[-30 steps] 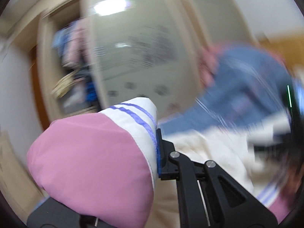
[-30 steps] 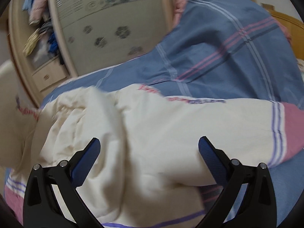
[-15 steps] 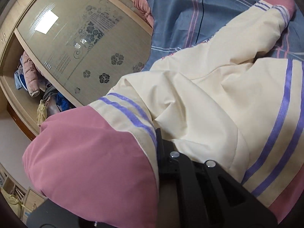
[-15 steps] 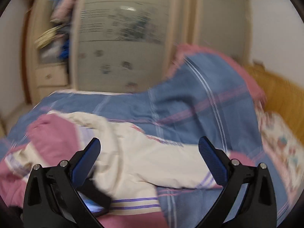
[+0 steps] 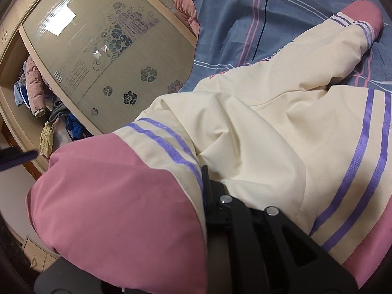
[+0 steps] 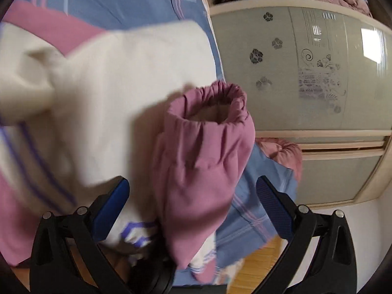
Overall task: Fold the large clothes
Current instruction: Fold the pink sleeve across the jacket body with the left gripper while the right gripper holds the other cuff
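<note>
Left tongs (image 5: 204,186) were pressed together on the jacket (image 5: 245,134), pinching the fabric where the pink cuff section meets the cream sleeve with its purple stripes; the pink part bulged over the left jaw and hid it. The tool pointed somewhat downward over the bed. Right tongs (image 6: 193,203) stood spread wide, rolled sideways, with a pink elastic-cuffed sleeve end (image 6: 203,152) hanging between the jaws, neither blue pad pressing on it. Beyond, the cream jacket body lay spread across the blue plaid bedding (image 5: 257,17), its other sleeve stretched toward the far side. Farther back stood a wardrobe with frosted floral sliding doors (image 5: 110,56) and an open shelf of clothes (image 5: 34,88).
</note>
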Demonstrator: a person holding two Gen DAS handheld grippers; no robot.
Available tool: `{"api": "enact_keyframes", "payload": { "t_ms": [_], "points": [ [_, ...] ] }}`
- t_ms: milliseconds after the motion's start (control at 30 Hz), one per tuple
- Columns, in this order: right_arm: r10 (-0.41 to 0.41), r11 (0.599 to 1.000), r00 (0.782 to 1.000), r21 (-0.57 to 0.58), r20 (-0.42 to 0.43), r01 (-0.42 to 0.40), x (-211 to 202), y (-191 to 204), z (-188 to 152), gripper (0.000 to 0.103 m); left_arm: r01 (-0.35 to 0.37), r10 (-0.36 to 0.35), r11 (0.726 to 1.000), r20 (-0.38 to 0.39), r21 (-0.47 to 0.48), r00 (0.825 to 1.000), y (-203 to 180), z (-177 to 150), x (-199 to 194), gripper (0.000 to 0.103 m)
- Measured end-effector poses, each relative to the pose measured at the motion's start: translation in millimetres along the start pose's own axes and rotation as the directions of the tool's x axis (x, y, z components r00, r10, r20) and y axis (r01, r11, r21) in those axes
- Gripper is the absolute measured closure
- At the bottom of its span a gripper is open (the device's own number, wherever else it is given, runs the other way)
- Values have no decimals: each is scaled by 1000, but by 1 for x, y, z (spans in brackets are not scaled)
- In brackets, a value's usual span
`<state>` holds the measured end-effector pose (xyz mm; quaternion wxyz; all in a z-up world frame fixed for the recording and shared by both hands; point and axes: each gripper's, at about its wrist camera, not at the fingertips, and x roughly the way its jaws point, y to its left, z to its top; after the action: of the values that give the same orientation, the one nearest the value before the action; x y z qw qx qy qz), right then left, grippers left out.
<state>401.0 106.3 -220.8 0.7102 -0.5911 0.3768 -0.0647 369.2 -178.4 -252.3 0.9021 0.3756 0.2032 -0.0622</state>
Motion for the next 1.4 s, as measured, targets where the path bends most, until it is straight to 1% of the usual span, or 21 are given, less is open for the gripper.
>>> {"api": "enact_keyframes", "payload": {
  "t_ms": [67, 100, 133, 233, 400, 500, 633, 667, 733, 833, 933, 967, 1000, 1067, 1133, 1200, 1233, 1267, 1333, 1367, 1400],
  "points": [
    [7, 1000, 1000, 27, -19, -6, 14, -11, 1, 4, 7, -7, 1000, -2, -6, 1000, 1, 0, 0, 96],
    [13, 1000, 1000, 26, -26, -13, 18, -14, 1, 23, 6, -6, 1000, -3, -5, 1000, 1, 1, 0, 96],
    [35, 999, 998, 32, -45, -34, 22, -19, 2, 51, 5, -6, 1000, -3, -5, 1000, 1, 1, -1, 96],
    [123, 988, 990, 105, -63, -116, 25, -36, 2, 83, 18, -18, 1000, -7, -15, 1000, 2, 2, 0, 95],
    [195, 965, 981, 181, -15, -189, 11, -72, -9, 91, 16, -16, 999, -8, -33, 1000, 5, 2, 0, 93],
    [283, 921, 959, 271, 26, -279, 18, -108, -30, 91, 20, -20, 999, -6, -43, 1000, 6, 2, -1, 92],
    [418, 736, 905, 554, 79, -389, 70, -178, -90, 90, 27, -28, 998, -5, -58, 1000, 10, 2, 0, 89],
    [473, 661, 874, 613, 108, -433, 88, -188, -114, 90, 32, -33, 998, -5, -61, 999, 11, 2, 0, 90],
    [540, 564, 826, 660, 160, -496, 114, -190, -151, 90, 36, -36, 998, -6, -53, 999, 9, 2, 1, 90],
    [616, 392, 751, 733, 238, -555, 151, -169, -204, 89, 41, -41, 999, -6, -30, 999, 3, 1, 1, 90],
    [676, 257, 676, 766, 294, -590, 187, -131, -239, 86, 58, -58, 998, -9, -26, 998, 3, 1, 3, 90],
    [692, 193, 644, 777, 325, -600, 199, -119, -248, 85, 64, -64, 998, -11, -26, 998, 3, 1, 3, 90],
    [706, 99, 600, 786, 377, -611, 213, -104, -258, 83, 67, -68, 997, -12, -26, 998, 3, 1, 3, 90],
    [677, -36, 560, 781, 478, -623, 227, -88, -270, 81, 72, -72, 997, -16, -25, 997, 3, 1, 4, 90],
    [625, -127, 552, 769, 553, -626, 232, -77, -281, 80, 75, -75, 997, -16, -26, 997, 3, 1, 4, 89],
    [578, -178, 559, 761, 594, -624, 232, -67, -284, 80, 96, -96, 995, -20, -11, 995, 4, 0, -1, 85],
    [561, -189, 563, 756, 607, -626, 232, -66, -284, 78, 119, -119, 992, -29, 31, 993, 4, -1, -8, 76],
    [540, -194, 571, 752, 618, -630, 232, -62, -284, 77, 170, -167, 979, -32, 112, 985, 2, -4, -19, 54],
    [506, -196, 581, 742, 637, -642, 232, -56, -286, 74, 234, -239, 946, -7, 225, 971, 6, -11, -42, 50],
    [494, -196, 583, 736, 645, -648, 235, -56, -287, 74, 281, -291, 932, 6, 230, 957, 15, -12, -53, 42],
    [477, -204, 581, 726, 660, -657, 235, -53, -291, 73, 438, -451, 879, 31, 190, 892, 37, -12, -67, 27]
  ]
}}
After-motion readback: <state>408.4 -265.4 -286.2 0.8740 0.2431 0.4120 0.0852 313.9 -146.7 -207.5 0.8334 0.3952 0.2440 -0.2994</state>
